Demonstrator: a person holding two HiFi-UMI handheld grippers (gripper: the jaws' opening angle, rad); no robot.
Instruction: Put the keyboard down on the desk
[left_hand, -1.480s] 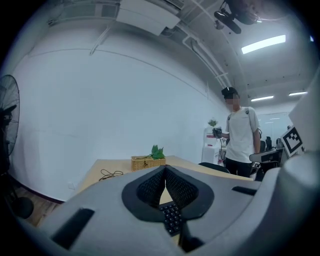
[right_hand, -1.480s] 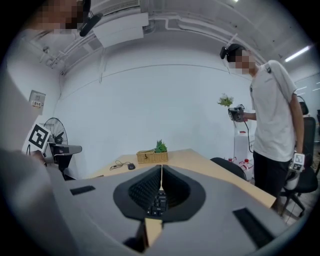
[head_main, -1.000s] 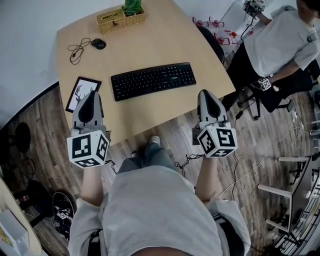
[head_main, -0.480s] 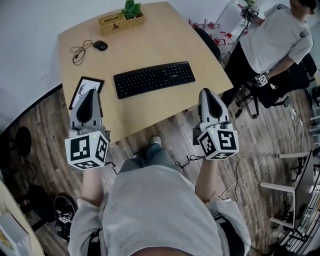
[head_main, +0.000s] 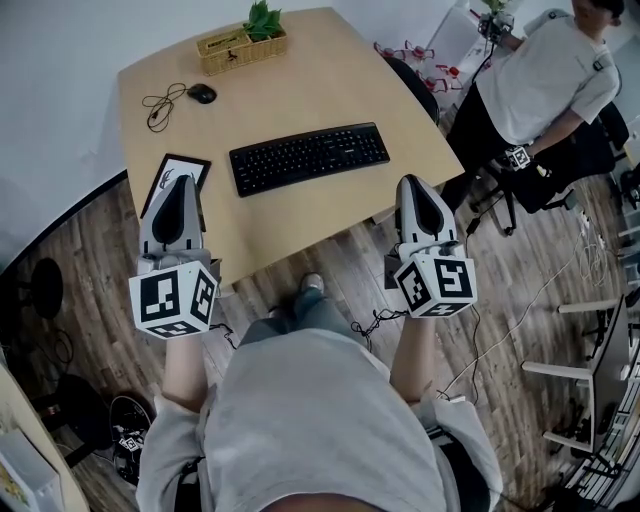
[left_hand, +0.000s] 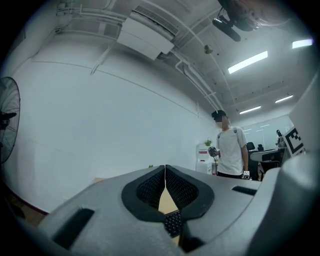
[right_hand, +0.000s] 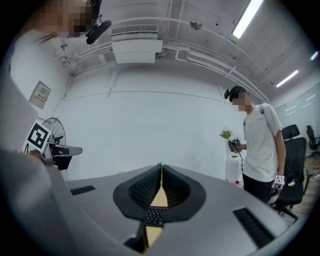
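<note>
- The black keyboard (head_main: 310, 158) lies flat on the light wooden desk (head_main: 330, 85), just above the middle of the head view. Its right end sits slightly higher in the frame than its left, and neither gripper touches it.
- The left gripper (head_main: 180, 188) hangs at the lower left of the keyboard, over the near desk edge. Its jaws are pressed together with nothing between them.
- In the left gripper view, the left gripper's ribbed pads (left_hand: 150, 187) meet along a thin seam, and a patch of keyboard keys (left_hand: 172, 222) shows below them.
- The right gripper (head_main: 418, 186) is at the lower right of the keyboard, just off the desk's near corner. Its jaws are also pressed together and empty.
- In the right gripper view, a strip of desk and some keys (right_hand: 154, 216) show low in the narrow slit between the pads.
- A framed deer picture (head_main: 165, 180) lies at the desk's left edge, partly covered by the left gripper.
- A black mouse (head_main: 202, 93) with a loose cable (head_main: 158, 105) is in the upper left of the desk.
- A wicker basket (head_main: 238, 47) with a green plant (head_main: 263, 17) stands at the desk's top edge.
- A person in a white shirt (head_main: 545, 70) stands in the upper right of the head view.
</note>
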